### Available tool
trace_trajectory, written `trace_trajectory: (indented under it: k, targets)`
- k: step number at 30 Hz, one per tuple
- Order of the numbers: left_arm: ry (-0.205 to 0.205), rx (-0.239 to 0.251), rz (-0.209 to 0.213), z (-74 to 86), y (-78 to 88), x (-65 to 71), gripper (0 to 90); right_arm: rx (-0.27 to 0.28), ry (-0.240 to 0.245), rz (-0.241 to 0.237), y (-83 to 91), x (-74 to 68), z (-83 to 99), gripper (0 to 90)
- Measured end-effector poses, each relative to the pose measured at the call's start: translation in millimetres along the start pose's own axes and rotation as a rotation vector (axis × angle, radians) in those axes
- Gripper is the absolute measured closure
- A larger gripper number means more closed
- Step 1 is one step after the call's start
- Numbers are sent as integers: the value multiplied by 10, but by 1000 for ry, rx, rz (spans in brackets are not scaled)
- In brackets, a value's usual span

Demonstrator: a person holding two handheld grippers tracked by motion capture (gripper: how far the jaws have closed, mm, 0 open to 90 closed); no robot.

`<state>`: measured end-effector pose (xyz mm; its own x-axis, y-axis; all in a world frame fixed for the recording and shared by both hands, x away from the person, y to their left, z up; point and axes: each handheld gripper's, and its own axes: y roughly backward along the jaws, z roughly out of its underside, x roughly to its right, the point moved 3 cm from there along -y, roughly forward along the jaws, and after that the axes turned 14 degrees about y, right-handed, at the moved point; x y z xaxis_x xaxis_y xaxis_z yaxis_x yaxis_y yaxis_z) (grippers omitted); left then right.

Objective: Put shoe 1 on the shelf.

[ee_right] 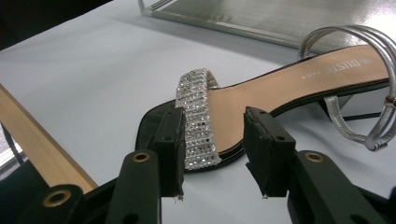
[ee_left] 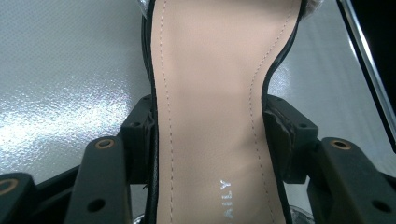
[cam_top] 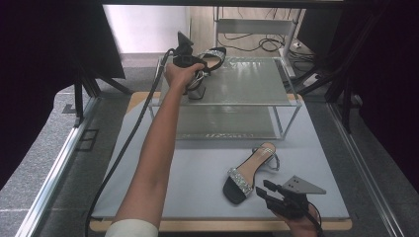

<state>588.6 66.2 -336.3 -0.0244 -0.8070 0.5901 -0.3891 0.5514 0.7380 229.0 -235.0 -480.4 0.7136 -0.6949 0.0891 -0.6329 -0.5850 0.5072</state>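
Silver rhinestone bands cross two black, tan-lined sandals. The far sandal (cam_top: 210,59) sits on the glass shelf (cam_top: 247,81), clamped at its waist by the left gripper (ee_left: 208,135). The near sandal (cam_top: 247,173) lies on the desk (cam_top: 197,173); the right gripper (ee_right: 212,154) waits beside it, jaws wide.

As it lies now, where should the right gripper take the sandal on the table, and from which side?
Probably at the toe end, across the sole beside the rhinestone strap. The sandal on the table lies flat with its toe toward the right gripper, whose open jaws already straddle it. Coming from the near edge avoids the loose silver ankle straps at the far heel end.
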Motion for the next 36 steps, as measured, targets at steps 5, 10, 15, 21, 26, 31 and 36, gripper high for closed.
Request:
trace_trajectory:
  k: [5,10,15,21,26,31,36]
  targets:
    - [27,-6,-39,-3,-66,-12,422,-4,12,-7,-19,-40,-6,586]
    - [30,-16,-71,2,-103,1,413,0,12,2,-7,-40,-17,585]
    - [23,-20,-53,9,-88,41,359,-3,13,-3,-8,-46,-21,582]
    - [5,-4,-23,21,-16,68,293,-4,18,-5,-9,-52,-22,582]
    - [-25,88,24,-8,203,122,308,-2,16,-3,-13,-55,-32,582]
    - [-113,128,32,86,462,187,281,-2,18,-3,-20,-50,-25,581]
    - [-231,132,77,319,714,306,271,-8,11,-3,-29,-30,2,581]
